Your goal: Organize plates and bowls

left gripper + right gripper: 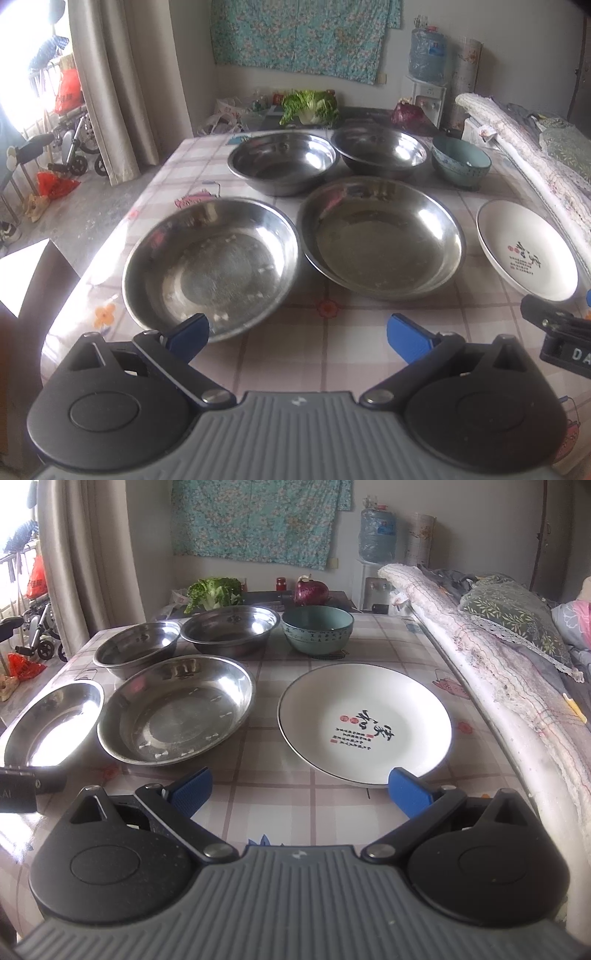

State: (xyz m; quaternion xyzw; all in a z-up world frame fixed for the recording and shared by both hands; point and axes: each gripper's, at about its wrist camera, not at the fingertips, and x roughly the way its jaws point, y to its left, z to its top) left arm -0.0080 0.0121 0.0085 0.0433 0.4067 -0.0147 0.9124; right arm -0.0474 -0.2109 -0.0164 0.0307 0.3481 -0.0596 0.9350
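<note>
Right wrist view is showing the white plate (364,723) whole, bearing calligraphy; left gripper (297,334) and right gripper (299,788) jaws are standing released.

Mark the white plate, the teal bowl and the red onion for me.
white plate (364,722): right wrist view, printed centre.
teal bowl (317,637): right wrist view, outer wall.
red onion (311,590): right wrist view, front skin.
</note>
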